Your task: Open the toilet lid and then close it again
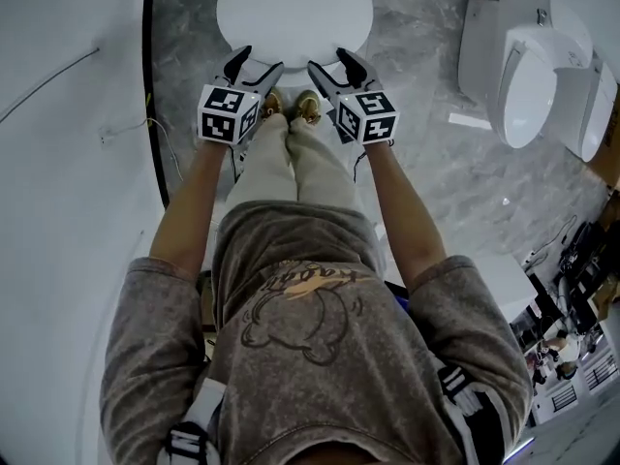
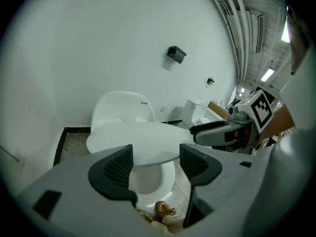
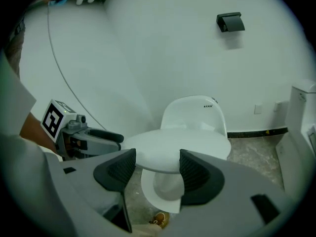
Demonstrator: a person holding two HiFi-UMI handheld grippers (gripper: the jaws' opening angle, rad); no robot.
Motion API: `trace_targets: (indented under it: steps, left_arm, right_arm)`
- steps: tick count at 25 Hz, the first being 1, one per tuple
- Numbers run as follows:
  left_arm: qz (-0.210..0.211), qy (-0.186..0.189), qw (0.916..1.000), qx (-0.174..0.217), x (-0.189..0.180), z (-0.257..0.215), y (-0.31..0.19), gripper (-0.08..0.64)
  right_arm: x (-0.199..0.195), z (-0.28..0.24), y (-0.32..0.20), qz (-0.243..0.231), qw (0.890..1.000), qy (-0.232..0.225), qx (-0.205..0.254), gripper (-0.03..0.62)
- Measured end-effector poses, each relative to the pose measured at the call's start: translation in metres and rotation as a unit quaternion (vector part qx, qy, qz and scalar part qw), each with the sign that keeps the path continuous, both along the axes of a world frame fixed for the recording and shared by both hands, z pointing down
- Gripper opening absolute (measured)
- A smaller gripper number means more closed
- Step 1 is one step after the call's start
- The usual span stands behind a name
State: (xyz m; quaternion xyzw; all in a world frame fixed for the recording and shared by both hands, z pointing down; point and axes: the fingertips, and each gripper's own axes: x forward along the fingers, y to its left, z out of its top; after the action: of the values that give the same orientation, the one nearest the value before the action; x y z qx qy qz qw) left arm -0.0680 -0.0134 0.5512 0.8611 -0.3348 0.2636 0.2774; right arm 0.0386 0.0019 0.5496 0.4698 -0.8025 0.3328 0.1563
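- The toilet lid point(image 1: 291, 13) is found directly ahead of the person, over the bowl point(image 2: 148, 179), with its front rim at the tips of both grippers
- The left gripper point(image 1: 257, 64) is seen with its jaws apart and nothing clamped between them; the lid's front rim runs across the gap at the tips
- The right gripper point(image 1: 332, 61) is likewise seen with jaws spread and clamped on nothing, and is set just beside the left one at the same rim
- In both gripper views a gap is shown between lid and bowl, so the lid is judged to be partly raised and borne on the jaw tips; actual contact cannot be confirmed
- The step in hand is judged to be the swing of the lid about its hinge; whether upward or downward cannot be told
- The step is best done with both grippers held level with each other, so that the rim is carried evenly and not twisted
- The tips should be moved slowly along an arc about the hinge, not straight up, since a smooth lid on open jaws may slip off
- The lid is an oval whose long axis runs from the person towards the wall; its free, rounded end points at the person, and its hinged end lies by the upright white back part point(image 2: 123, 105)
- Its broad face is turned nearly upward, close to level
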Motion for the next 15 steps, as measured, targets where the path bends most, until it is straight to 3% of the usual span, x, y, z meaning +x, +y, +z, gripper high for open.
trace_targets:
  steps: [9, 15]
  left_arm:
    - [-0.028, -0.024, 0.9978, -0.055, -0.021, 0.099, 0.049, 0.290]
    - [-0.020, -0.041, 0.9951, -0.087, -0.021, 0.152, 0.062, 0.287]
  right_arm:
    - [-0.022, 0.094, 0.050, -0.015, 0.997, 0.021, -0.067, 0.291]
    - [-0.021, 0.145, 0.061, -0.005, 0.995, 0.024, -0.095, 0.287]
